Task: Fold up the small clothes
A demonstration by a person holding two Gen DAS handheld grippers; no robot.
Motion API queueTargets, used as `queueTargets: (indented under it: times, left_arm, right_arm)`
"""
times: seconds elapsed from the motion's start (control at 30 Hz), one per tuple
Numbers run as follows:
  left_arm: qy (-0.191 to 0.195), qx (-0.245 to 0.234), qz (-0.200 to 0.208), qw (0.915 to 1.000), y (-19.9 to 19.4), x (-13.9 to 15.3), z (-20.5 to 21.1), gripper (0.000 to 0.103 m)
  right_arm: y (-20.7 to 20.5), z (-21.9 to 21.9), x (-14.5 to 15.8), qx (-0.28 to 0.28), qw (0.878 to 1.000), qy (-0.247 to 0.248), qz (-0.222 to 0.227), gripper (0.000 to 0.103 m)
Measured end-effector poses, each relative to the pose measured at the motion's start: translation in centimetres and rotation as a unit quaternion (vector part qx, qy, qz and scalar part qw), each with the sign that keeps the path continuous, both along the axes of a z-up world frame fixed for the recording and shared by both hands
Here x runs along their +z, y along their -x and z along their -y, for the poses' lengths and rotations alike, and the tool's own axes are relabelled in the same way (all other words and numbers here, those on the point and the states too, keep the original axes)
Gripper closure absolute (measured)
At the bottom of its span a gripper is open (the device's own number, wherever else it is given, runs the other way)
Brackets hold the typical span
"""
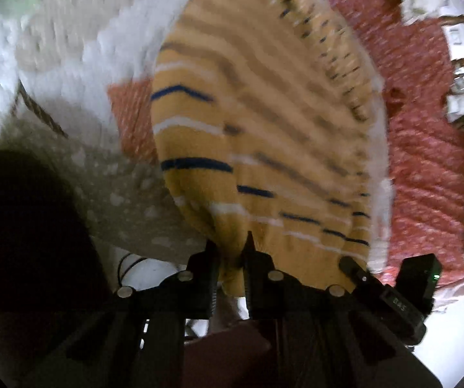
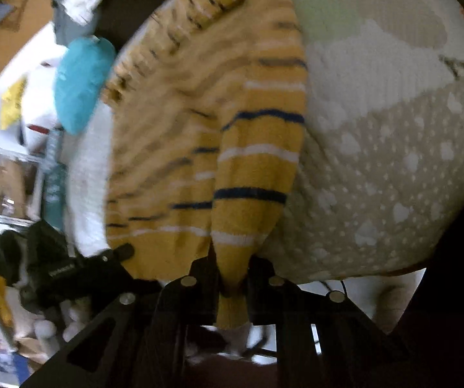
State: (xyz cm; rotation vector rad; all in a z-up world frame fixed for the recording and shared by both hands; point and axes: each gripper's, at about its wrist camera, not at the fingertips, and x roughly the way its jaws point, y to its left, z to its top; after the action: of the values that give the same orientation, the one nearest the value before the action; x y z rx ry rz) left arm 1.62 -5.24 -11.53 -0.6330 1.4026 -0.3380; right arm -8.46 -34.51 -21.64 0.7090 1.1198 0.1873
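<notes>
Garment: a yellow knit sweater (image 1: 251,135) with navy and white stripes, stretched over a white and beige patterned blanket (image 2: 393,168).
Left gripper (image 1: 232,252): jaws pinched together on a gathered edge of the sweater's near end.
Right gripper (image 2: 232,258): jaws clamped on another bunched yellow fold, with a tail of knit hanging below the fingers.
Surroundings: a red patterned cloth (image 1: 426,148) lies beside the sweater; a teal cushion (image 2: 81,84) sits beyond it.
Sharpness: both views are motion-blurred.
</notes>
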Motion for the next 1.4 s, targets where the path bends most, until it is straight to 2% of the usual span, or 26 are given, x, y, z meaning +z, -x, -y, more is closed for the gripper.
queueTargets:
  times: [0.13, 0.27, 0.37, 0.47, 0.63, 0.77, 0.87, 0.9, 0.97, 1.03, 1.07, 1.1, 1.13, 1.2, 1.3, 1.33, 1.4]
  left_arm:
    - [0.018, 0.024, 0.032, 0.999, -2.5, 4.0, -0.8, 0.09]
    - [0.03, 0.047, 0.057, 0.9968, -9.1, 7.1, -0.5, 0.09]
    - [0.01, 0.049, 0.082, 0.9954, -14.7, 8.8, 1.0, 0.09]
    - [-0.01, 0.045, 0.09, 0.9948, -20.2, 9.4, 2.9, 0.09]
    - [-0.038, 0.042, 0.086, 0.9946, -27.6, 8.6, 5.2, 0.09]
    - [-0.064, 0.042, 0.072, 0.9945, -32.6, 6.8, 6.6, 0.09]
    - [-0.06, 0.049, 0.055, 0.9955, -35.2, 5.4, 6.6, 0.089]
    - [-0.048, 0.055, 0.046, 0.9963, -35.9, 5.0, 6.4, 0.087]
    - [-0.02, 0.071, 0.031, 0.9968, -36.6, 4.5, 5.6, 0.086]
    - [-0.006, 0.078, 0.029, 0.9965, -36.8, 4.5, 5.0, 0.081]
    - [-0.002, 0.08, 0.031, 0.9963, -36.8, 4.7, 4.7, 0.08]
    - [-0.006, 0.081, 0.037, 0.996, -36.8, 4.9, 4.4, 0.077]
    - [-0.013, 0.084, 0.045, 0.9954, -36.8, 5.3, 4.0, 0.068]
    - [-0.015, 0.1, 0.054, 0.9935, -37.0, 6.0, 2.6, 0.061]
    - [-0.017, 0.12, 0.052, 0.9913, -37.2, 6.4, 0.4, 0.06]
    - [-0.025, 0.12, 0.053, 0.991, -36.9, 6.5, -0.2, 0.058]
    - [-0.066, 0.103, 0.063, 0.9905, -35.7, 6.6, -1.1, 0.054]
  right_arm:
    - [-1.8, 1.0, 4.4, -0.015, 0.998, -0.043, 0.046, 0.09]
    - [-7.7, 2.0, 7.9, -0.031, 0.995, -0.059, 0.079, 0.09]
    - [-12.9, 3.1, 9.8, -0.049, 0.992, -0.055, 0.098, 0.09]
    - [-18.3, 4.5, 11.2, -0.065, 0.991, -0.052, 0.106, 0.09]
    - [-24.8, 5.4, 11.2, -0.087, 0.99, -0.04, 0.102, 0.09]
    - [-29.8, 7.0, 9.5, -0.104, 0.99, -0.048, 0.081, 0.09]
    - [-32.7, 8.2, 7.6, -0.117, 0.988, -0.071, 0.064, 0.087]
    - [-33.4, 8.7, 7.0, -0.125, 0.987, -0.079, 0.058, 0.084]
    - [-34.7, 9.9, 5.8, -0.145, 0.982, -0.114, 0.049, 0.071]
    - [-35.7, 11.0, 5.0, -0.171, 0.975, -0.138, 0.045, 0.049]
    - [-35.9, 11.5, 4.8, -0.187, 0.971, -0.14, 0.046, 0.045]
    - [-36.2, 12.1, 4.7, -0.202, 0.967, -0.146, 0.047, 0.038]
    - [-36.3, 12.5, 4.7, -0.208, 0.965, -0.15, 0.047, 0.032]
    - [-36.5, 13.7, 5.1, -0.232, 0.961, -0.144, 0.052, 0.027]
    - [-35.9, 15.1, 6.0, -0.248, 0.959, -0.121, 0.06, 0.025]
    - [-35.4, 15.5, 6.2, -0.246, 0.96, -0.117, 0.062, 0.025]
    - [-34.2, 16.0, 6.6, -0.226, 0.968, -0.089, 0.061, 0.024]
